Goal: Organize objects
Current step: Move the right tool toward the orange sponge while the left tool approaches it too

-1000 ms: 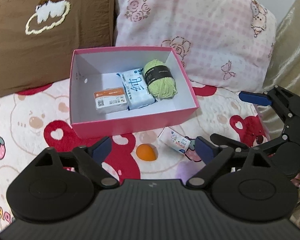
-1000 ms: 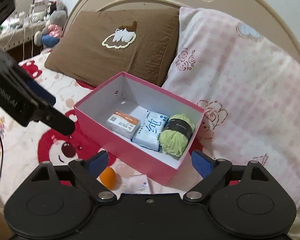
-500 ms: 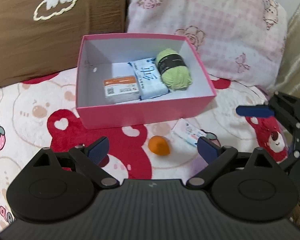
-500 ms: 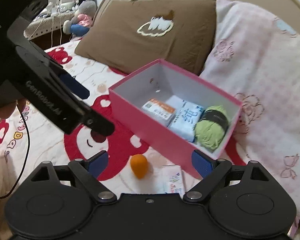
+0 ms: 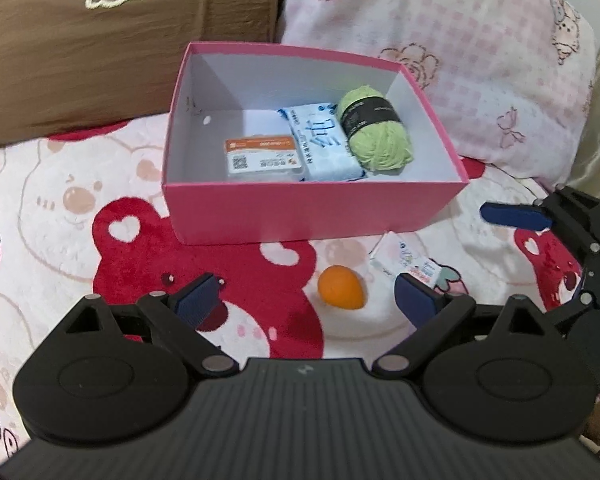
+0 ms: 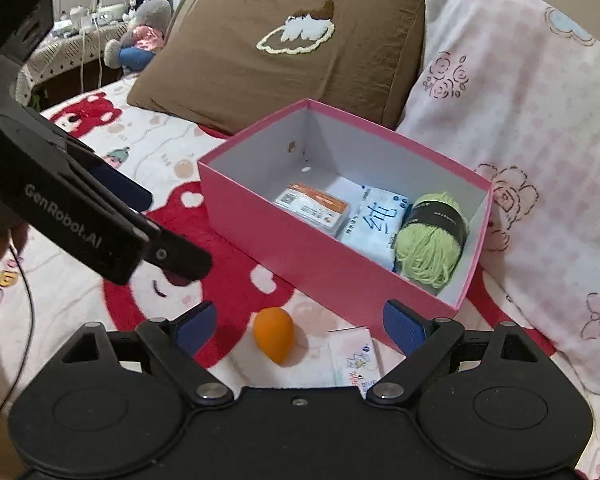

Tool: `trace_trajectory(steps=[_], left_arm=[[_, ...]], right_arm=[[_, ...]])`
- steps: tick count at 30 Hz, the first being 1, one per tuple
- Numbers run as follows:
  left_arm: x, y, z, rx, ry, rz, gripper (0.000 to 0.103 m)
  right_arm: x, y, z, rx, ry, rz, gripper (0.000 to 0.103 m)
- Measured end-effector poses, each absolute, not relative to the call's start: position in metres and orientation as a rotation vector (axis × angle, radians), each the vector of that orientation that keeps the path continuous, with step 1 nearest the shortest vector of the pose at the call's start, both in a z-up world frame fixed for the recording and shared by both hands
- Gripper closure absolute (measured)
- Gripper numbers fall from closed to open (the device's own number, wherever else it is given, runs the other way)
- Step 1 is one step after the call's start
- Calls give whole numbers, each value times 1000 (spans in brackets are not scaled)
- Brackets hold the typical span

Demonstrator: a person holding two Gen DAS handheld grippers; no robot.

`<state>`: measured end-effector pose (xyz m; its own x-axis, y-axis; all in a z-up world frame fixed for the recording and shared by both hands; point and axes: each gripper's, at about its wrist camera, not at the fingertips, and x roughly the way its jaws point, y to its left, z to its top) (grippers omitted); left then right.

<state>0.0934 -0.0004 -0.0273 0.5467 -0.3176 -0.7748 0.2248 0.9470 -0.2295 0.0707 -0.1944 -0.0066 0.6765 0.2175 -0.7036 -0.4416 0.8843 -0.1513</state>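
A pink box [image 5: 308, 208] [image 6: 300, 256] stands on the bed. It holds an orange-labelled packet [image 5: 262, 156] [image 6: 312, 208], a blue tissue pack [image 5: 320, 142] [image 6: 374, 224] and a ball of green yarn [image 5: 374, 132] [image 6: 432, 240]. In front of the box lie an orange egg-shaped sponge [image 5: 341, 287] [image 6: 274, 334] and a small white tissue packet [image 5: 404, 258] [image 6: 354, 358]. My left gripper [image 5: 308, 300] is open and empty, just short of the sponge. My right gripper [image 6: 300, 326] is open and empty over the sponge and the packet.
A brown pillow [image 5: 112, 36] [image 6: 284, 52] and a pink checked pillow [image 5: 460, 48] [image 6: 520, 128] lean behind the box. The bedspread [image 5: 60, 208] has red bear prints. The other gripper shows at the right of the left wrist view [image 5: 560, 232] and at the left of the right wrist view [image 6: 60, 184].
Both grippers have pulled back and shifted left, so the box now sits further right and the sponge and packet show in the right wrist view. Both stay open.
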Motion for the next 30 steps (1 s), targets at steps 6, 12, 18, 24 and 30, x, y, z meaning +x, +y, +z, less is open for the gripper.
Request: trace_trajectory(steps=[6,12,18,24,30], left_arm=[[98,10,-45,-167,977,-307,7],[100,16,-65,-281,1043,-329,7],[103,8,-70,-229,1009,-317,7],[111,6,-94,-226,1070,-304,11],[118,5,-119,-306,1080,-332,14]], right_arm=[[77,-192,-18,-369,715,366,11],[81,-192,-35,-301,722,376,12],[89,-199,-51,-223,698,310,12],[94,-201,-64,-235,737,347,12],[100,-192,-84,-266,809,419,19]])
